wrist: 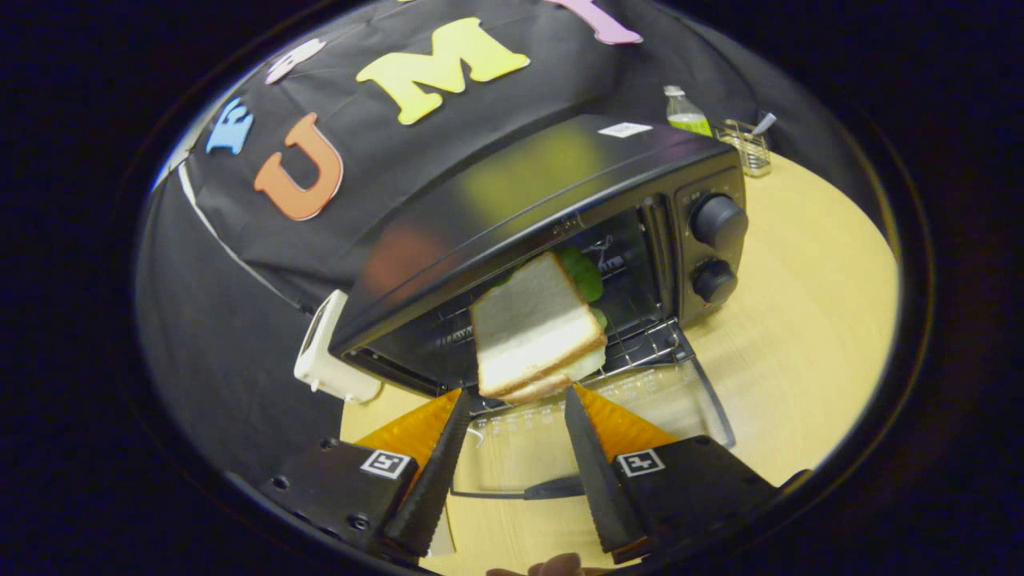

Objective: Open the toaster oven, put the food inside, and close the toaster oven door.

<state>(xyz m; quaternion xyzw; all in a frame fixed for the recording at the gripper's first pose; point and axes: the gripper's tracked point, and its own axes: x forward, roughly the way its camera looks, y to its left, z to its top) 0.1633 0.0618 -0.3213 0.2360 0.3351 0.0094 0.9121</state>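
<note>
The black toaster oven [512, 188] stands on the wooden table [808, 320] with its glass door [640, 408] folded down flat toward me. A sandwich [528, 324] of white bread with green lettuce hangs in the oven mouth, its far half over the wire rack [644, 346]. Its near edge sits between my fingertips. My gripper [517, 390] is above the lowered door, both fingers pressing on the sandwich's near sides. The door's dark handle [552, 486] shows between the fingers, closer to me.
Two knobs [717, 222] sit on the oven's right panel. A white appliance [324, 356] stands against the oven's left side. Behind the oven on the right are a small bottle [686, 112] and a wire holder [746, 146]. A hand's fingertips [552, 566] show under the gripper.
</note>
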